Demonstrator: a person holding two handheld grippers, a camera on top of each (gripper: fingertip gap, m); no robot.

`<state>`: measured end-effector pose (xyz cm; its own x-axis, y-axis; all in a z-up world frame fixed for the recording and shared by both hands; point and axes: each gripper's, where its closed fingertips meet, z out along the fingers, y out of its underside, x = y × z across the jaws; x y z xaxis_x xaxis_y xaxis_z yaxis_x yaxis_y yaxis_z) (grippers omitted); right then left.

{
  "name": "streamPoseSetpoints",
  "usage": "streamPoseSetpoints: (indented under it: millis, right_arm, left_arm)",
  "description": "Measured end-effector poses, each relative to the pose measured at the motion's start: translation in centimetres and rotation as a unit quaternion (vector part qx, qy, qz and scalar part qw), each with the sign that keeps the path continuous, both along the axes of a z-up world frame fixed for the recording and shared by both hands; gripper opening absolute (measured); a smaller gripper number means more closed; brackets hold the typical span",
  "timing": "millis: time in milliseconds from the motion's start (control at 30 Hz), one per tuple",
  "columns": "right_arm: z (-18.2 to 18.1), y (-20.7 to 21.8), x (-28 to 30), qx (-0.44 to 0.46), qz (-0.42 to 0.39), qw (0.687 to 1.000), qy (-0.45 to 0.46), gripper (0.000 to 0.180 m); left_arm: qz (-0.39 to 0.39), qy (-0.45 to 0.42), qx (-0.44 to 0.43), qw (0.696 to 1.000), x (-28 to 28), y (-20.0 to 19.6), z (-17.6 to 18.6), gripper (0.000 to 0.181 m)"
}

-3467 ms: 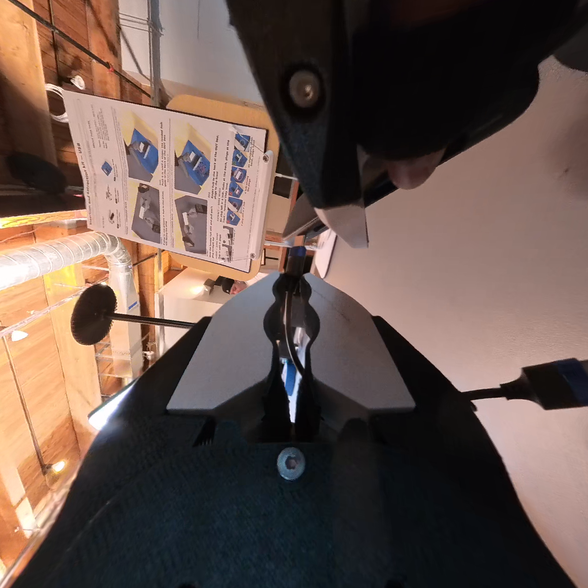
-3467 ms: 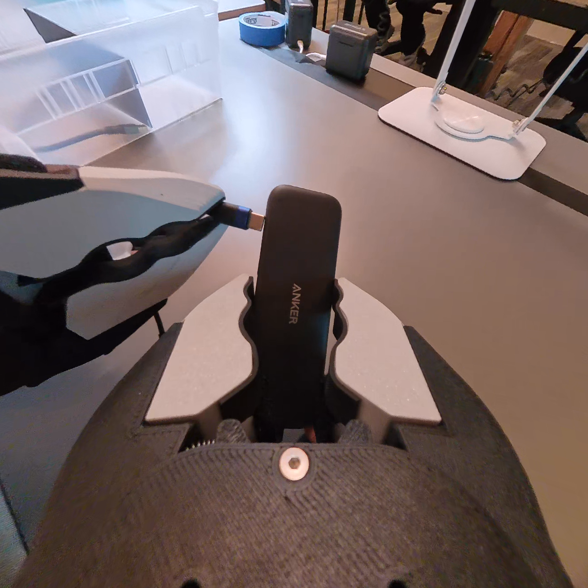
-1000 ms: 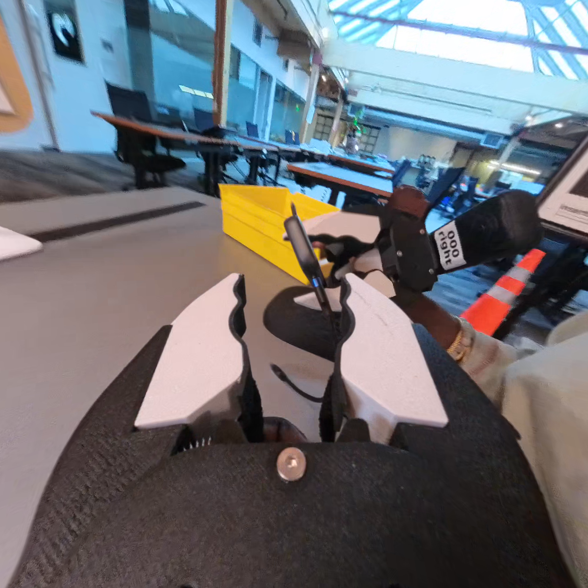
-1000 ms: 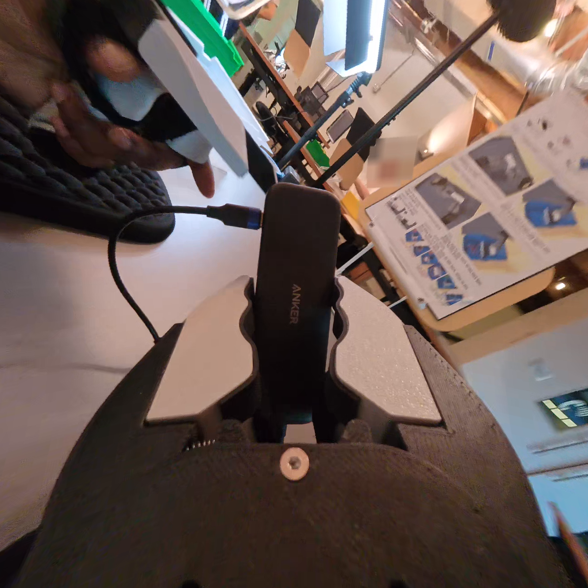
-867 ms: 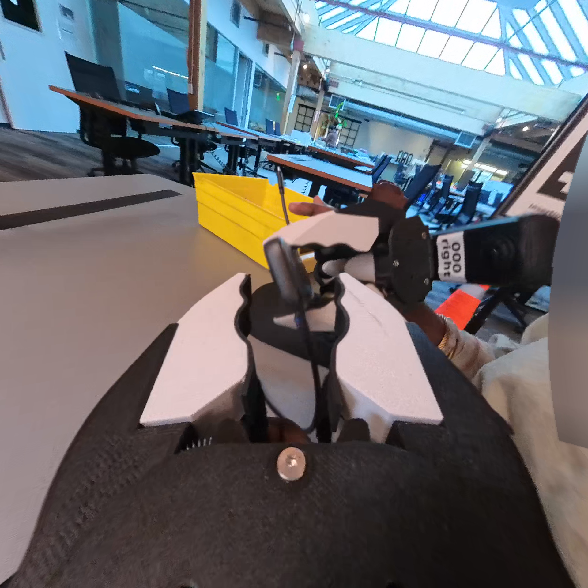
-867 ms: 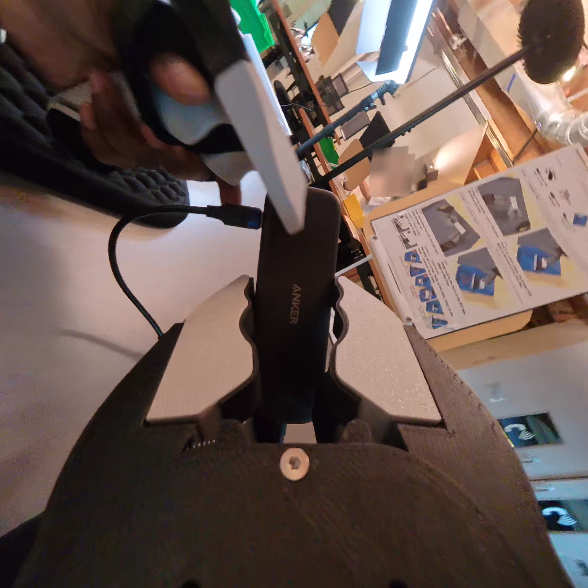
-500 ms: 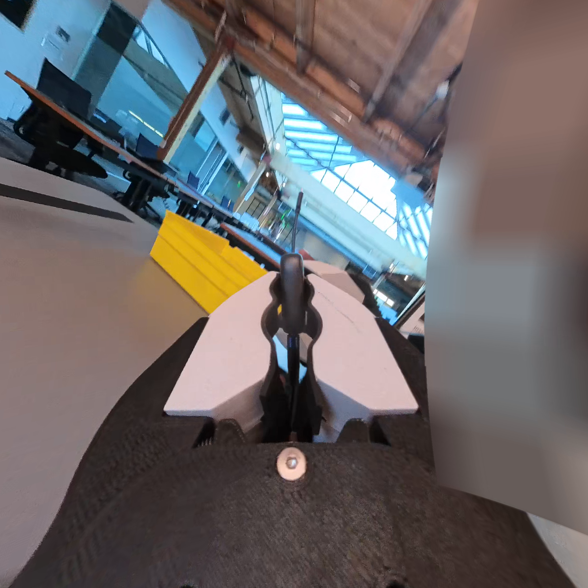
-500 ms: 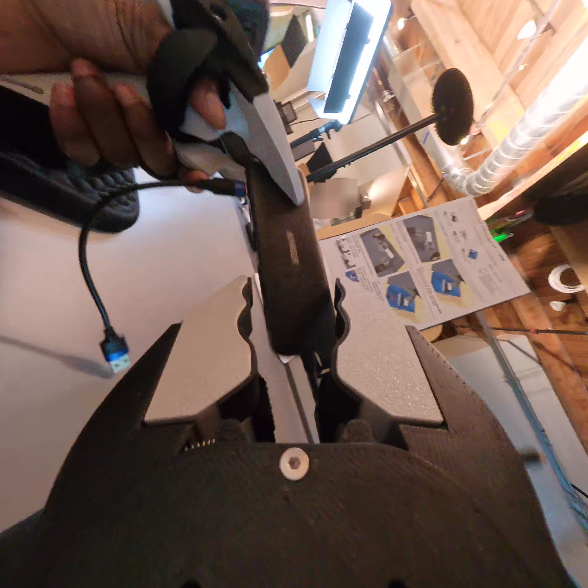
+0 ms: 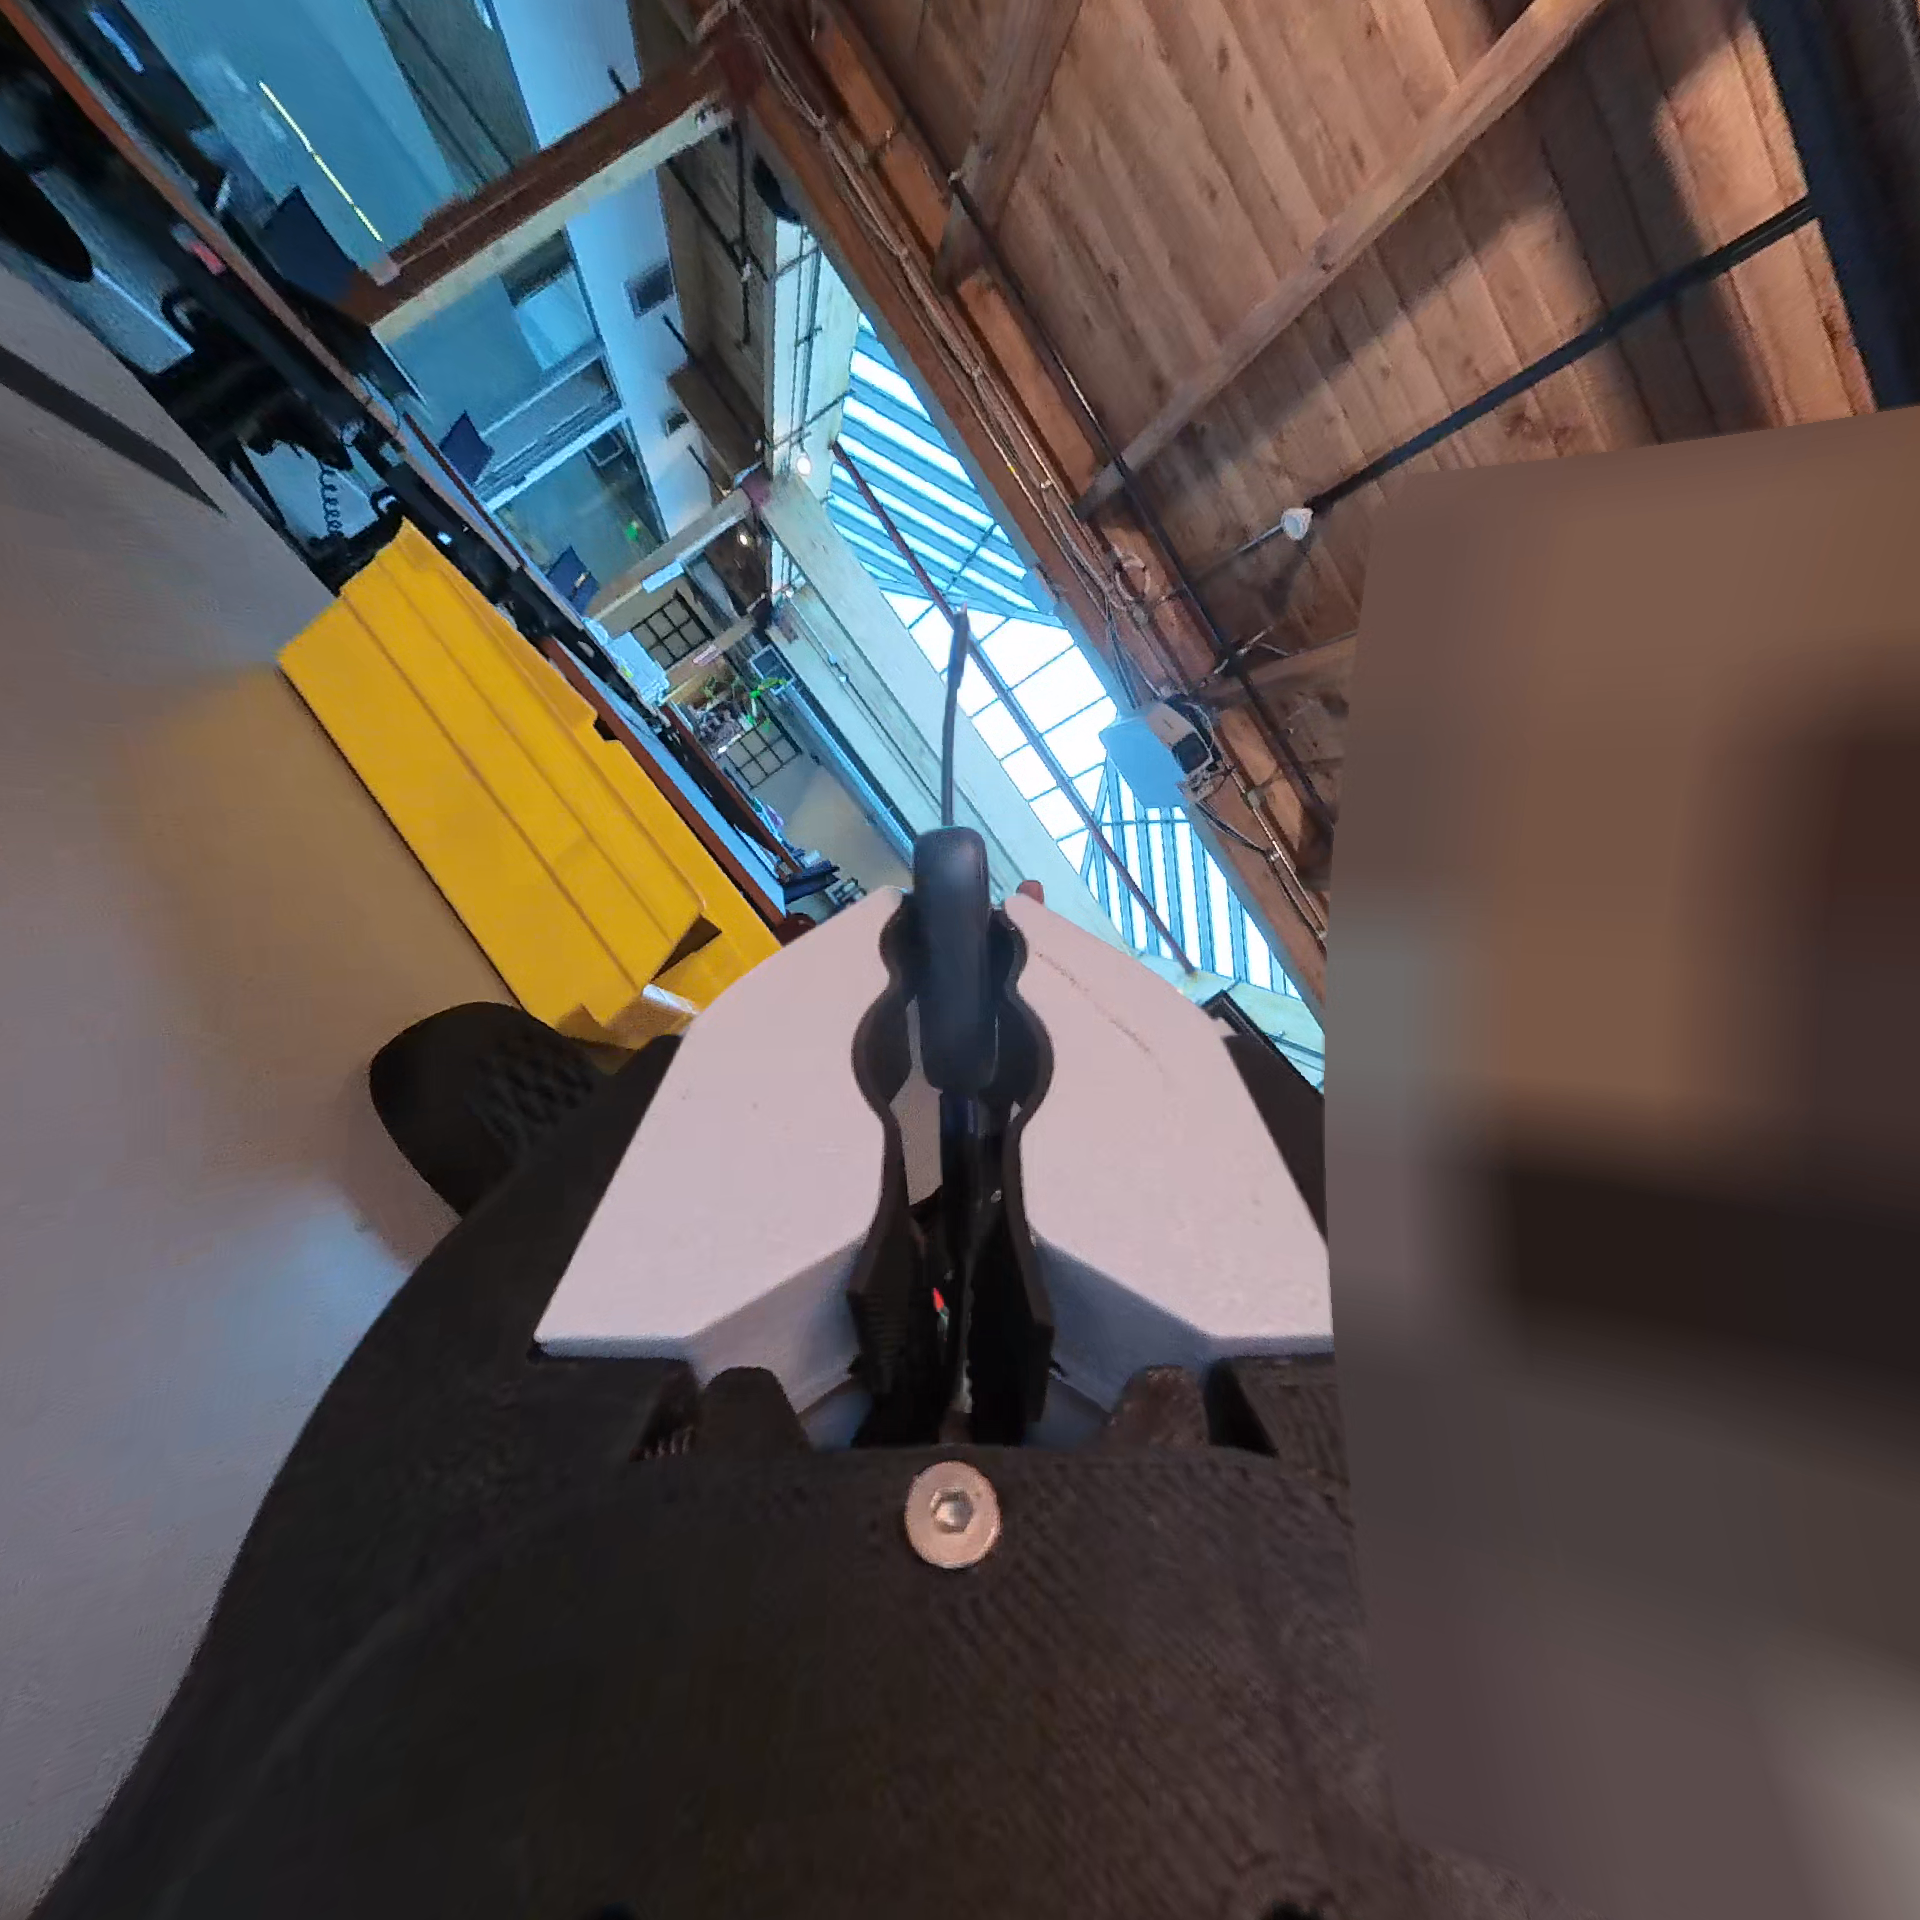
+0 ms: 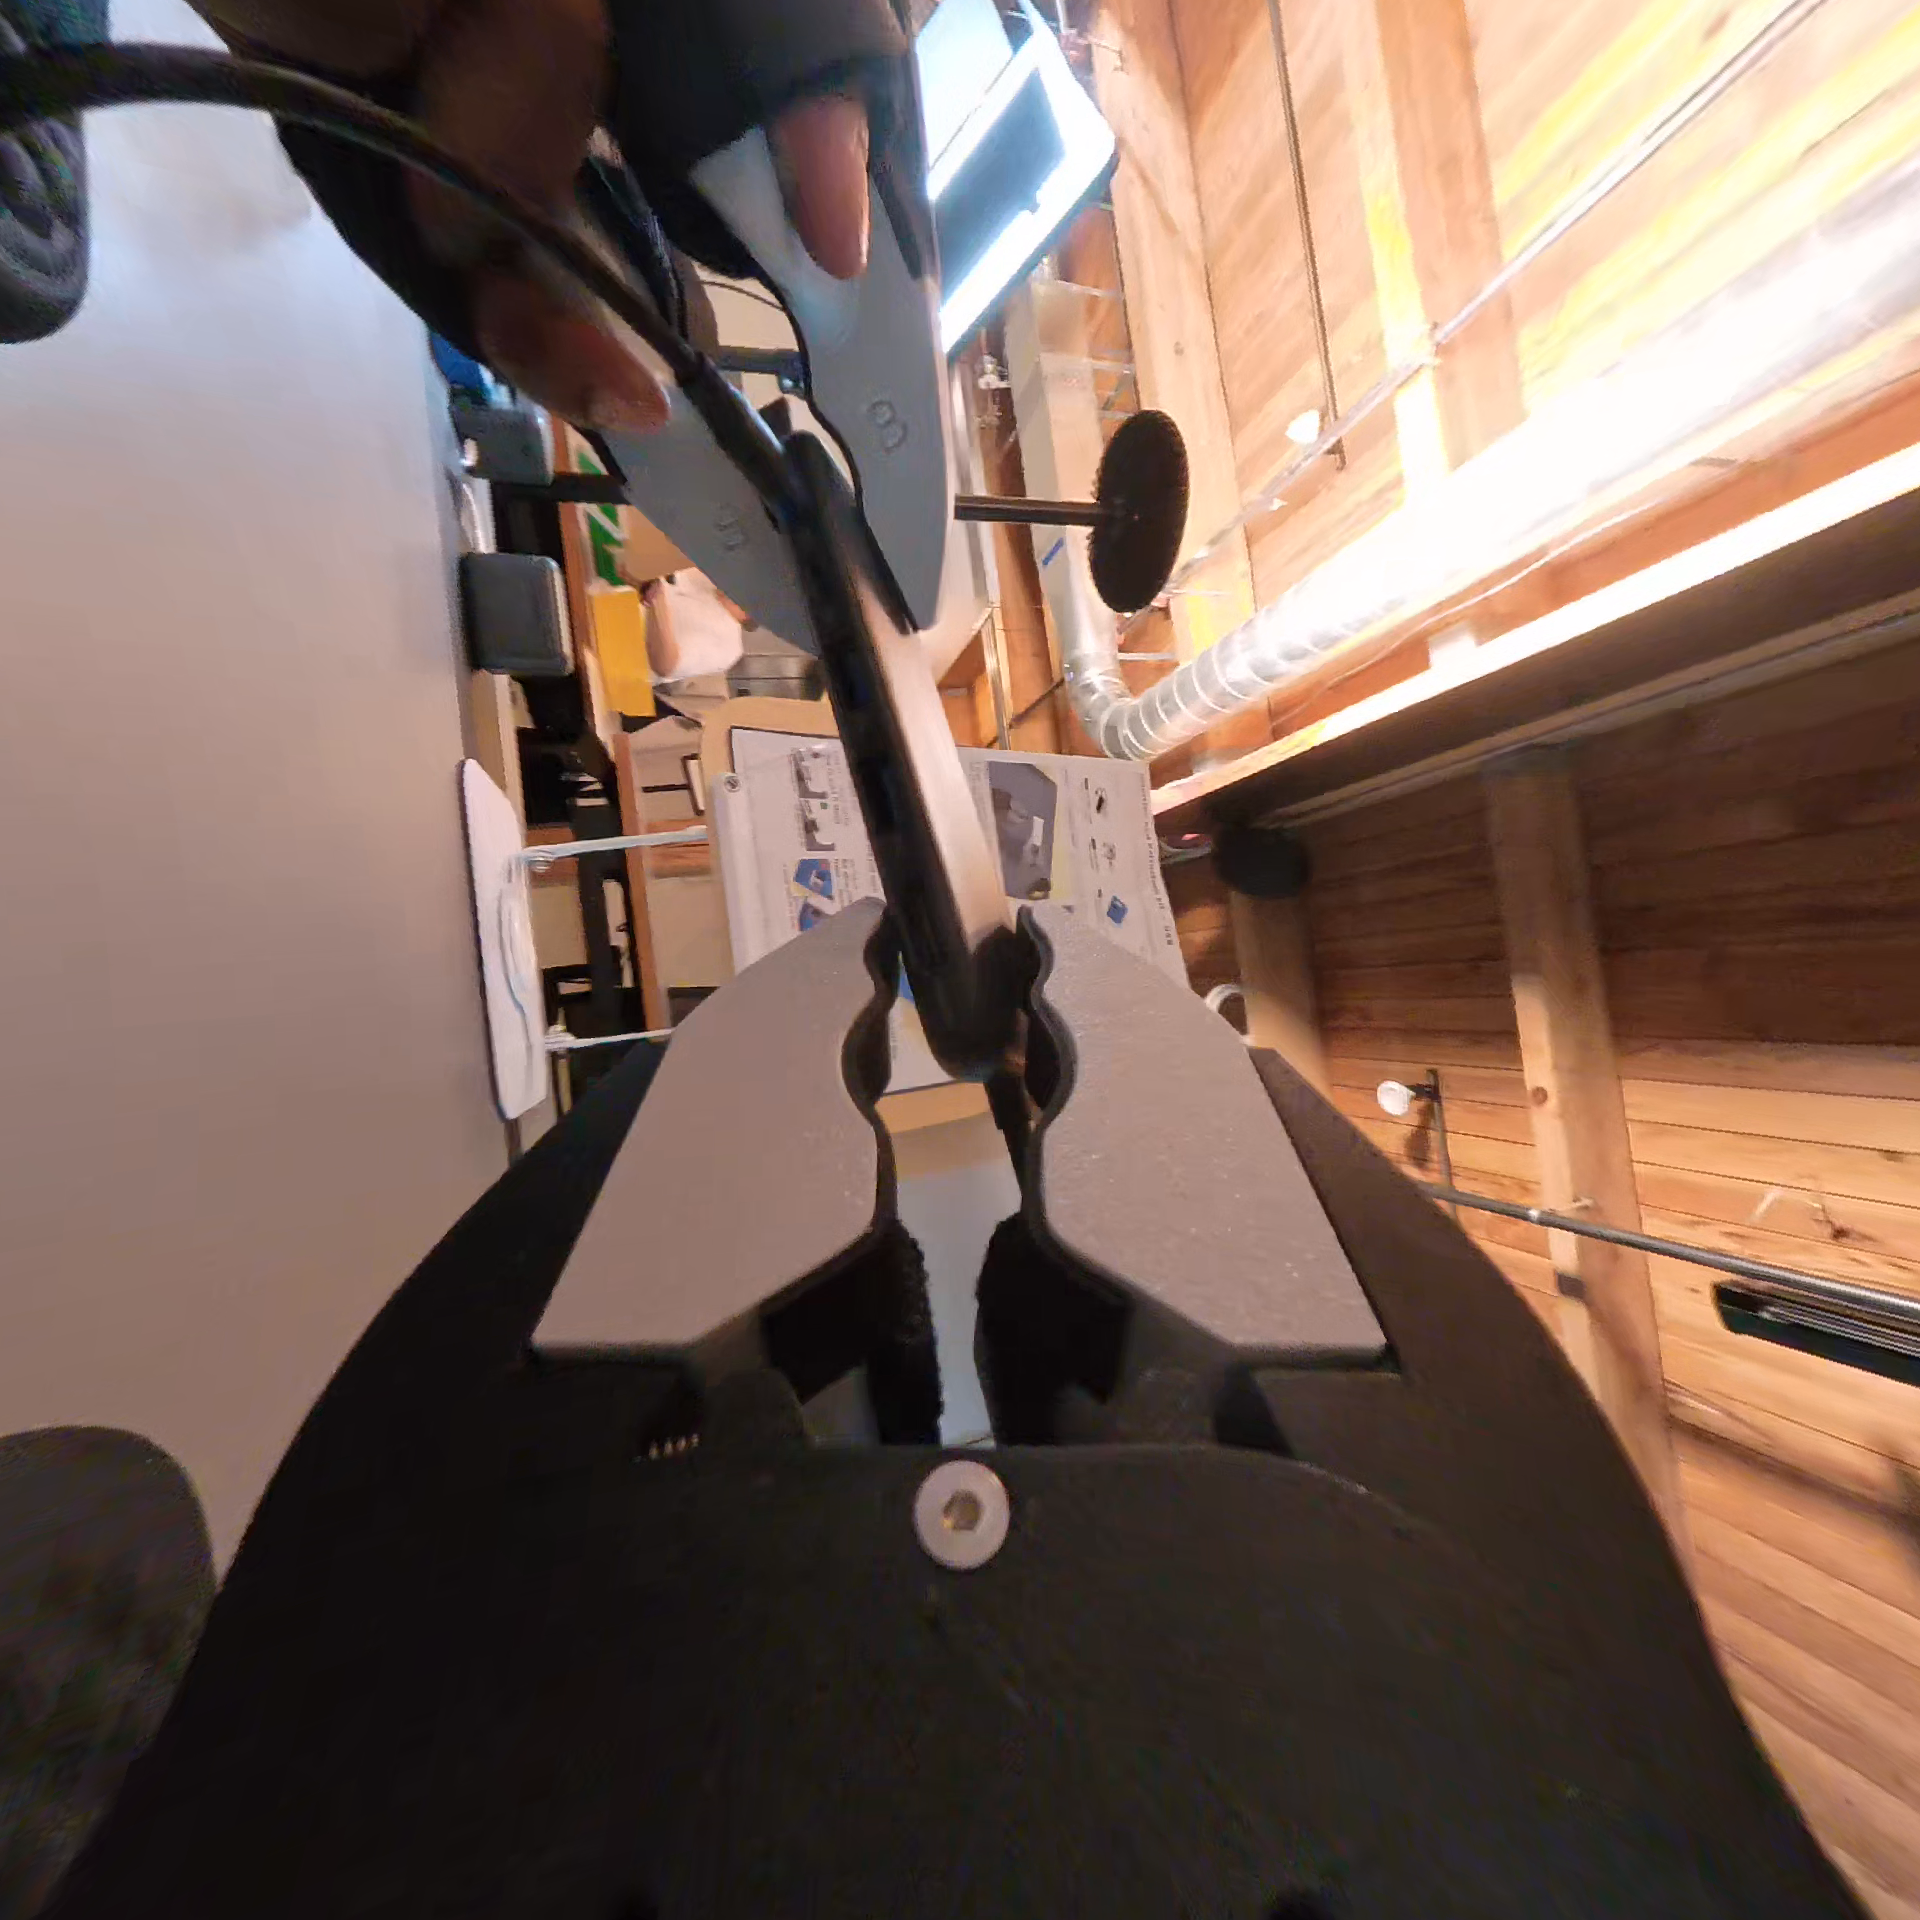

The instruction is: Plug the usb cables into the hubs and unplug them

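The black hub (image 10: pixel 914 831) is seen edge-on and tilted. Its near end sits between the tips of my right gripper (image 10: pixel 954 987), whose fingers stand nearly closed around it. Its far end is clamped in my left gripper, seen farther off in the right wrist view (image 10: pixel 831 499) and held by a hand (image 10: pixel 499 208). A black USB cable (image 10: pixel 416 166) runs from the upper left to the hub beside those fingers. In the left wrist view my left gripper (image 9: pixel 951 935) is shut on the hub's thin edge (image 9: pixel 951 977). A thin cable (image 9: pixel 951 707) rises beyond it.
A yellow bin (image 9: pixel 488 790) and a black pad (image 9: pixel 488 1091) lie on the grey table (image 9: pixel 156 935) to the left. An instruction board (image 10: pixel 1049 831), a white lamp base (image 10: pixel 509 935) and small grey boxes (image 10: pixel 514 613) stand past the hub. Both views are tilted toward the wooden ceiling.
The left gripper let go of the plugged cable and closed on the hub's far end. The right gripper opened, then narrowed onto the hub, which has turned edge-on. Both views swung upward.
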<state>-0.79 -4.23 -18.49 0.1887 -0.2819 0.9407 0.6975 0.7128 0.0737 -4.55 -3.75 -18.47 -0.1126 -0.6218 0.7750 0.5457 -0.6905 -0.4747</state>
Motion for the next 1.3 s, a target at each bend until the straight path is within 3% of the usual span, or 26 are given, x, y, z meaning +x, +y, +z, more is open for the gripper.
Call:
streamPoseSetpoints:
  millis: [100, 167, 233, 300, 367, 400, 433, 467, 500, 633, 733, 800, 900, 1000, 1100, 1133, 1200, 1300]
  right_arm:
    - [-0.5, 0.5, 0.3, -0.050, -0.003, 0.999, -0.011, 0.015]
    - [-0.9, 0.9, 0.7, -0.110, 0.008, 0.994, 0.005, 0.012]
    - [-1.8, 1.4, 0.7, -0.213, 0.035, 0.976, 0.023, 0.012]
    - [-2.4, 1.6, 0.8, -0.287, 0.061, 0.955, 0.039, 0.012]
    - [-2.7, 1.1, 0.7, -0.337, 0.107, 0.934, 0.053, 0.012]
    - [-2.7, 0.8, 0.6, -0.363, 0.135, 0.920, 0.060, 0.012]
    - [-2.7, 0.3, 0.6, -0.384, 0.161, 0.907, 0.063, 0.012]
    - [-2.8, -0.2, 0.5, -0.400, 0.181, 0.897, 0.060, 0.012]
    - [-2.8, -0.6, 0.5, -0.410, 0.195, 0.890, 0.053, 0.012]
    - [-3.5, -1.3, 0.7, -0.432, 0.191, 0.881, 0.004, 0.012]
    - [-4.2, -1.6, 0.7, -0.448, 0.181, 0.875, -0.025, 0.012]
    - [-4.4, -2.1, 0.4, -0.456, 0.190, 0.869, -0.036, 0.012]
    - [-4.3, -2.0, 0.4, -0.451, 0.181, 0.873, -0.038, 0.013]
    - [-2.0, -2.2, 0.4, -0.423, 0.207, 0.882, 0.012, 0.019]
    - [3.1, -3.4, 1.1, -0.357, 0.297, 0.874, 0.142, 0.037]
    - [5.5, -4.0, 2.2, -0.328, 0.340, 0.855, 0.214, 0.040]
    - [9.2, -5.5, 5.2, -0.280, 0.439, 0.785, 0.337, 0.040]
    - [10.0, -6.4, 6.6, -0.344, 0.559, 0.654, 0.377, 0.025]
  left_arm:
    - [0.015, 0.035, 0.045, 0.998, 0.0, -0.1, 0.1, 0.022]
    - [0.054, 0.077, 0.129, 0.987, -0.4, -0.5, 1.3, 0.048]
    - [0.149, 0.185, 0.247, 0.940, -1.5, -0.6, 2.0, 0.064]
    - [0.272, 0.323, 0.371, 0.827, -3.3, -0.4, 2.2, 0.065]
    - [0.359, 0.440, 0.477, 0.671, -5.1, -0.2, 2.2, 0.063]
    - [0.360, 0.495, 0.518, 0.598, -5.4, -0.2, 1.5, 0.063]
    - [0.334, 0.546, 0.543, 0.544, -5.2, -0.2, 0.2, 0.063]
    - [0.294, 0.582, 0.561, 0.511, -4.7, -0.4, -1.3, 0.063]
    - [0.255, 0.592, 0.580, 0.498, -3.8, -0.9, -2.4, 0.064]
    - [0.226, 0.523, 0.629, 0.529, -0.4, -3.4, -1.7, 0.062]
    - [0.211, 0.487, 0.643, 0.553, 0.8, -4.4, -1.3, 0.043]
    - [0.186, 0.488, 0.653, 0.549, 1.5, -4.7, -2.3, 0.024]
    - [0.181, 0.501, 0.656, 0.534, 1.6, -4.3, -2.9, 0.019]
    - [0.183, 0.461, 0.658, 0.566, 1.6, -4.9, -2.2, 0.014]
    - [0.206, 0.370, 0.643, 0.638, 1.1, -5.8, 0.2, 0.012]
    - [0.226, 0.337, 0.632, 0.661, 0.7, -5.8, 1.2, 0.012]
    - [0.268, 0.263, 0.610, 0.698, -0.6, -5.9, 3.3, 0.012]
    - [0.295, 0.146, 0.577, 0.748, -2.7, -6.6, 5.7, 0.012]
